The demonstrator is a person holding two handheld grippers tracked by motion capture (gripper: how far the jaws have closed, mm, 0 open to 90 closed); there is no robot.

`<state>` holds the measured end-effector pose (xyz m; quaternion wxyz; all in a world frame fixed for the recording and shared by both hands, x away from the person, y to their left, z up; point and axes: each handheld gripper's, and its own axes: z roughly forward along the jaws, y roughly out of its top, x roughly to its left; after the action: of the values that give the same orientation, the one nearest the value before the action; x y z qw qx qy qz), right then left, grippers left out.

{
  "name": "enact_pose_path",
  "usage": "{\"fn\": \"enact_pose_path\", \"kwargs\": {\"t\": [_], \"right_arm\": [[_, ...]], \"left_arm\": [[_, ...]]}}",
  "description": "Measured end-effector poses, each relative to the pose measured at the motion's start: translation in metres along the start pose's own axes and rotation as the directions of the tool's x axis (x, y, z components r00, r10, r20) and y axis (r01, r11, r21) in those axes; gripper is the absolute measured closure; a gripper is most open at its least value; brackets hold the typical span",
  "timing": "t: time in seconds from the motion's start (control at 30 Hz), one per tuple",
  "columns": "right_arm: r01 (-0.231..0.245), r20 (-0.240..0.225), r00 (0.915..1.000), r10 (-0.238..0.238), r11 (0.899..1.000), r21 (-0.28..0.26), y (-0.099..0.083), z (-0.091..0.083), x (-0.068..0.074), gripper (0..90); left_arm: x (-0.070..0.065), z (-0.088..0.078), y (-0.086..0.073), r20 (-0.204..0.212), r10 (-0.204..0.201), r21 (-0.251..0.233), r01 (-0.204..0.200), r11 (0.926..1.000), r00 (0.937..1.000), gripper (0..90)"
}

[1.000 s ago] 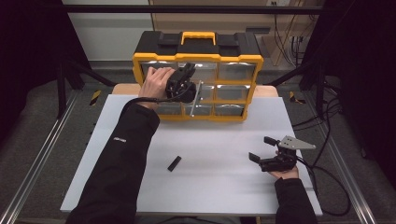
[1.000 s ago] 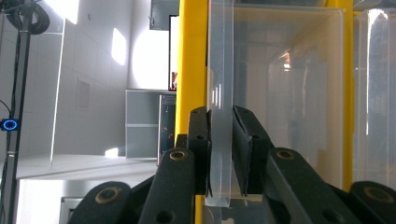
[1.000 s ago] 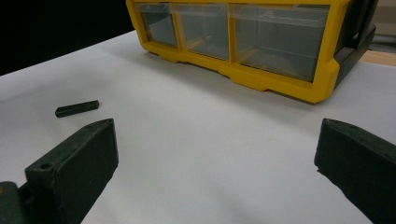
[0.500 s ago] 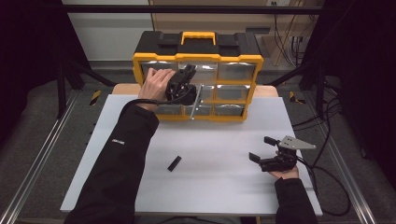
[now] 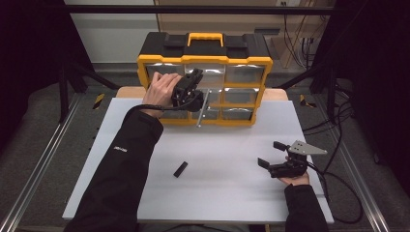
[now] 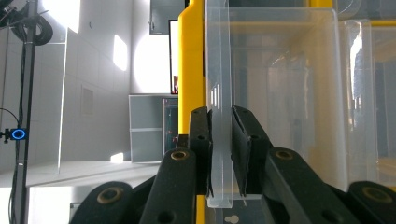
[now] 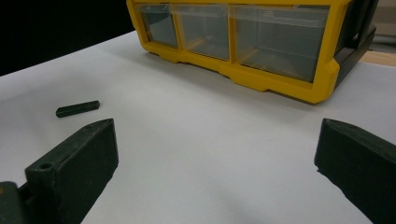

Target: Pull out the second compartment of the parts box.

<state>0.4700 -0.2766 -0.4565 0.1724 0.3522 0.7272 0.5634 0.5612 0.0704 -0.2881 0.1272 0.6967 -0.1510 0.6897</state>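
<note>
Left tool (image 6: 219, 154) clamped on the clear drawer (image 6: 219, 93) front, cabinet (image 5: 145, 72) at 12 o'clock on the counter (image 5: 232, 145). Plastic: light, stiff, slippery; grip the front lip. Right tool (image 5: 275, 157) apart, idle.

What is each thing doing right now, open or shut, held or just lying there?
Left gripper: shut on the drawer's front lip.
Drawer: pulled partly out of the organizer.
Organizer: upright, other drawers pushed in.
Right gripper: open, holding nothing.
Black bar: lying loose on the table.
</note>
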Motion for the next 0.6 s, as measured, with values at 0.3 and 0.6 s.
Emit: {"fn": "enact_pose_path", "kwargs": {"t": [0.3,0.6], "right_arm": [[0.0,0.001,1.0,0.0,1.0,-0.001,0.0,0.0,0.0,0.2],[0.0,-0.001,1.0,0.0,1.0,0.0,0.0,0.0,0.0,0.2]], "left_arm": [[-0.002,-0.005,0.001,-0.01,0.0,-0.004,0.0,1.0,1.0,78.2],[-0.003,-0.011,0.003,-0.018,0.014,-0.009,-0.014,0.9999,0.9998,78.3]]}}
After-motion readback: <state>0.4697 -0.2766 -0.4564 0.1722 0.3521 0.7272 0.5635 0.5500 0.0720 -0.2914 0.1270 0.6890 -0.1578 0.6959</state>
